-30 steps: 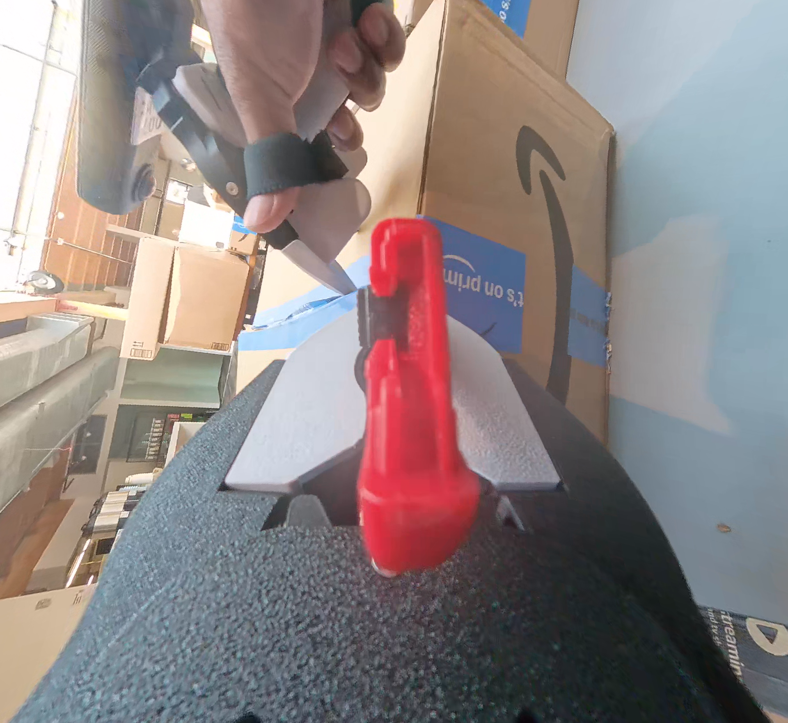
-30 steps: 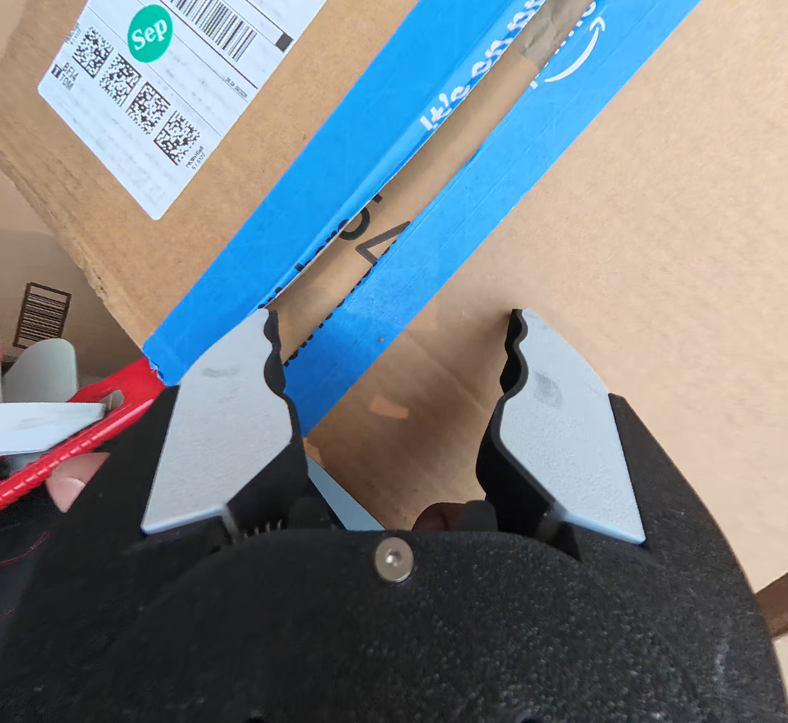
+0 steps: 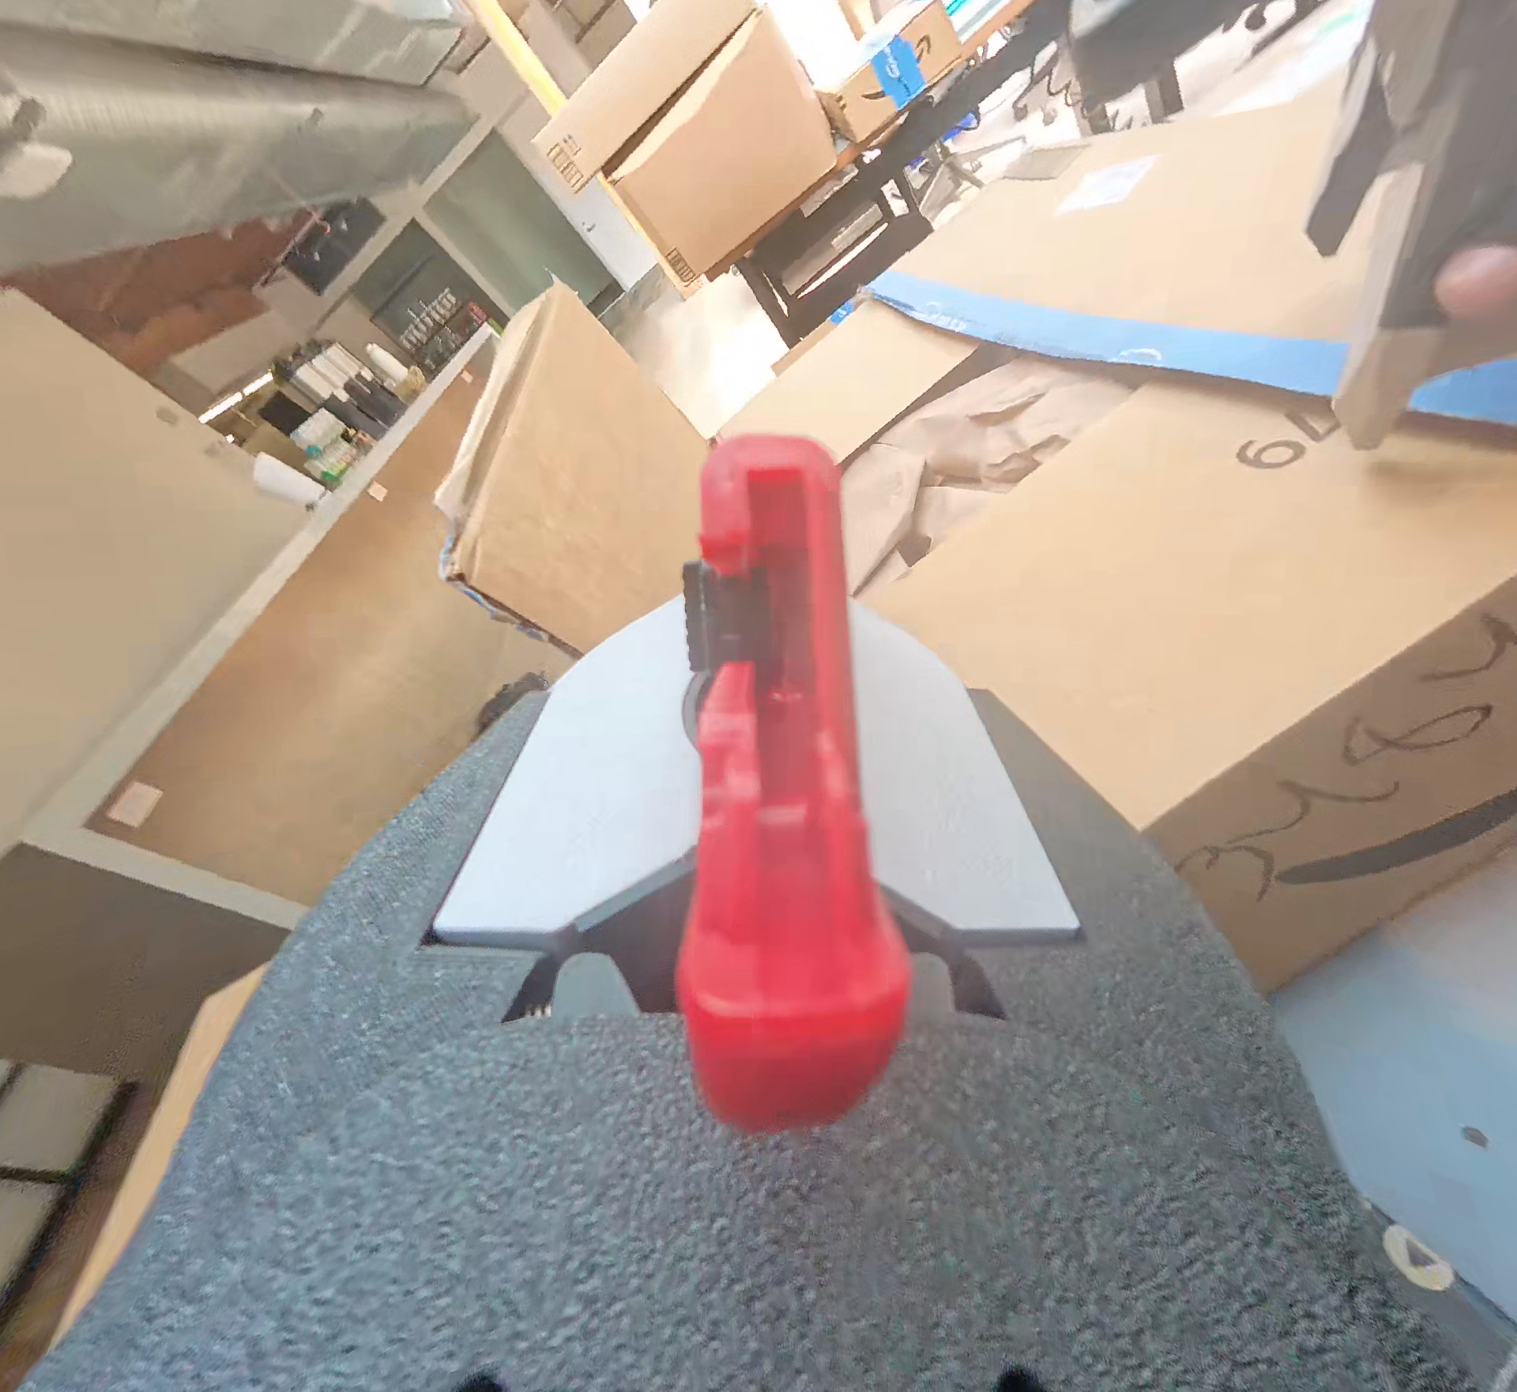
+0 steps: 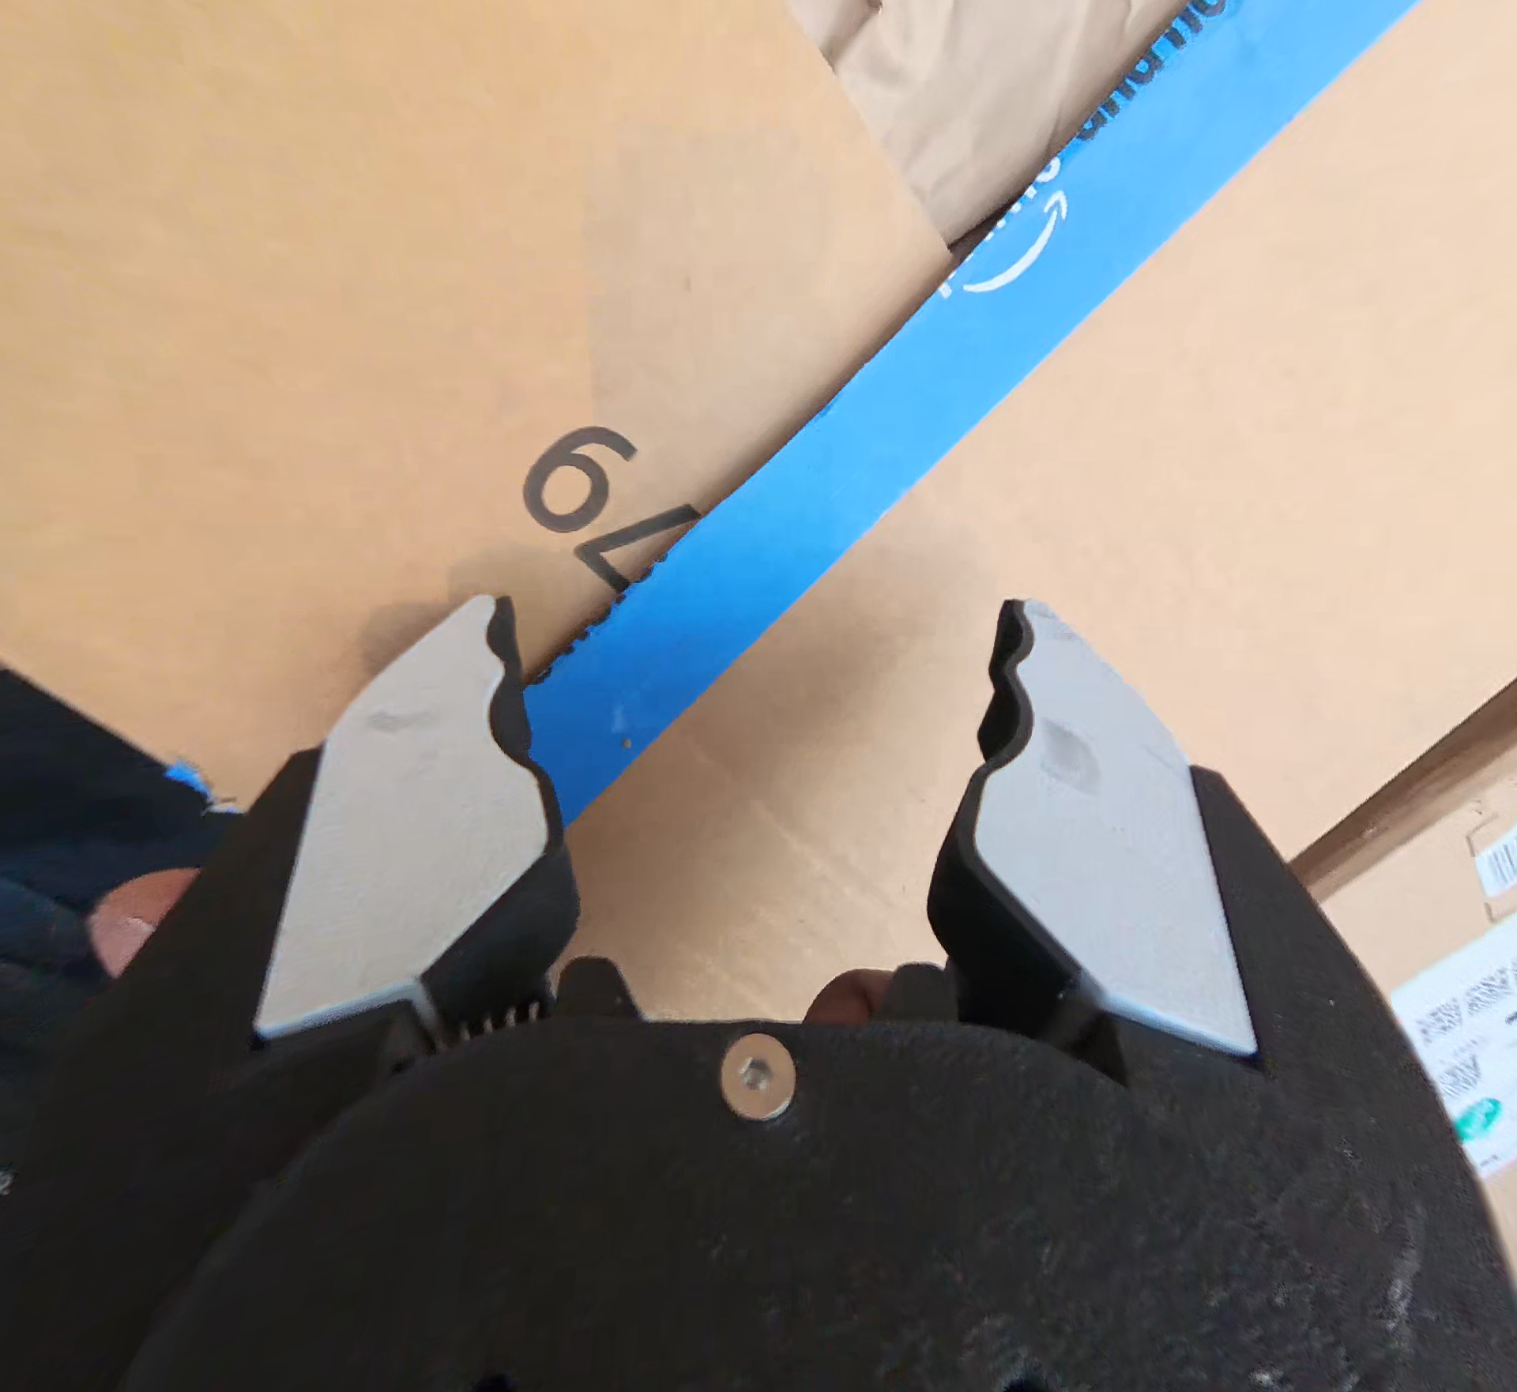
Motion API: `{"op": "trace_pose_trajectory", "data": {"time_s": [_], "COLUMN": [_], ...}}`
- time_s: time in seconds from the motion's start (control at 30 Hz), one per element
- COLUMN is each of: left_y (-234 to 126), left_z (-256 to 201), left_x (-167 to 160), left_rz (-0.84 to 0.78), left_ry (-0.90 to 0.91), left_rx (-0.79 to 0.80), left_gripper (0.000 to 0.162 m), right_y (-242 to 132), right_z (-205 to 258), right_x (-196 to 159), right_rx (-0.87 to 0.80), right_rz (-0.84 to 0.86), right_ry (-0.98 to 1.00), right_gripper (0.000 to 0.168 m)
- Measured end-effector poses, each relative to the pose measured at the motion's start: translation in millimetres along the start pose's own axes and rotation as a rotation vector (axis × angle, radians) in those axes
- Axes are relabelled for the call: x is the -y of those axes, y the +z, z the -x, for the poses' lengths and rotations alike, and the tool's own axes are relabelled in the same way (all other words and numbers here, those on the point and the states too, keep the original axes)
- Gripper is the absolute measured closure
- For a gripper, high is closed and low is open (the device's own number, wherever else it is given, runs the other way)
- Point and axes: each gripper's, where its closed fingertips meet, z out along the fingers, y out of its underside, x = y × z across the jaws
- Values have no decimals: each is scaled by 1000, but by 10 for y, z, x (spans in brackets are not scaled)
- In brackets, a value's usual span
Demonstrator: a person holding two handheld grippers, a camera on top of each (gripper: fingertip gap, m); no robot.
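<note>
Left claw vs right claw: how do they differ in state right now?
The left claw is shut on a red plastic box cutter that stands between its grey fingers; the right claw is open and holds nothing. The left claw is off the brown cardboard box; the right claw's fingertips sit at the flaps of that box, by the blue tape. Both have grey fingers on black bodies.

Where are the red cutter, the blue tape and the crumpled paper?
Red cutter [image 3: 772, 819]: left wrist view, mid-handle.
Blue tape [image 4: 821, 556]: right wrist view, middle of strip.
Crumpled paper [image 4: 985, 15]: right wrist view, a fold inside the box.
</note>
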Motion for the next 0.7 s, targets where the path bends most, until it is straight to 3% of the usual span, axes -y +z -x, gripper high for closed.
{"op": "trace_pose_trajectory", "data": {"time_s": [0.2, 0.27, 0.37, 0.53, 0.7], "left_y": [-24, -25, -13, -7, -26], "left_z": [186, 185, 142, 152, 204], "left_x": [-130, -131, -98, -104, -173], "left_rz": [12, 15, 23, 36, 49], "left_ry": [-213, -215, -159, -150, -176], "left_rx": [17, 6, -8, -11, -14], "left_gripper": [150, 154, 153, 150, 150], "right_y": [38, 0, -105, -539, -1258], "right_z": [-176, -268, -306, -408, -738], "right_x": [39, 16, 4, 138, 47], "right_rx": [-157, -211, -234, -310, -298], "right_rz": [81, 99, 105, 92, 34], "right_ry": [-79, -120, -141, -231, -167], "right_gripper": [59, 50, 51, 52, 56]}}
